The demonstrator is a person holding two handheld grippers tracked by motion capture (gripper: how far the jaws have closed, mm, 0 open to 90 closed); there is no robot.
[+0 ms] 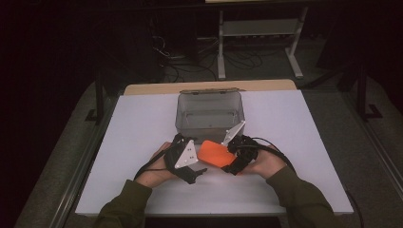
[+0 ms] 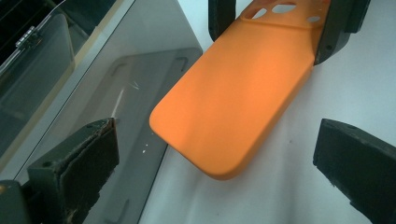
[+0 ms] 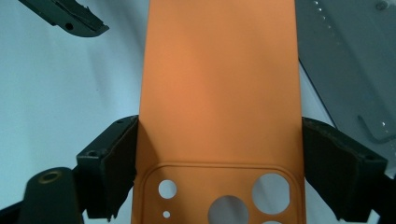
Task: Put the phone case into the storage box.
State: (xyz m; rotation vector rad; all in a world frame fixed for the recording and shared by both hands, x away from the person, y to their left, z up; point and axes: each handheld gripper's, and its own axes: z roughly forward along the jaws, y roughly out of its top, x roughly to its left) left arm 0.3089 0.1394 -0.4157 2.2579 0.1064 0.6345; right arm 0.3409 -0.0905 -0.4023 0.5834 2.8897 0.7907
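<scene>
Right gripper [image 3: 219, 163]: clamping the orange phone case [image 3: 219, 84] across its width at the camera-hole end, just above the table [image 1: 304, 142].
Case axis: running straight away from the right gripper, free end pointing at the left one.
Left gripper [image 2: 215, 154]: jaws standing wide, holding nothing, 2 pads flanking the free end without touching.
Clear box [image 1: 210, 114]: sitting just beyond, open.

Lighting: high view dim, surroundings near black, white worktop [image 1: 142, 142] evenly lit from above. Gripper views brighter, slightly soft; faint glare streaks on clear box [image 2: 121, 98].
</scene>
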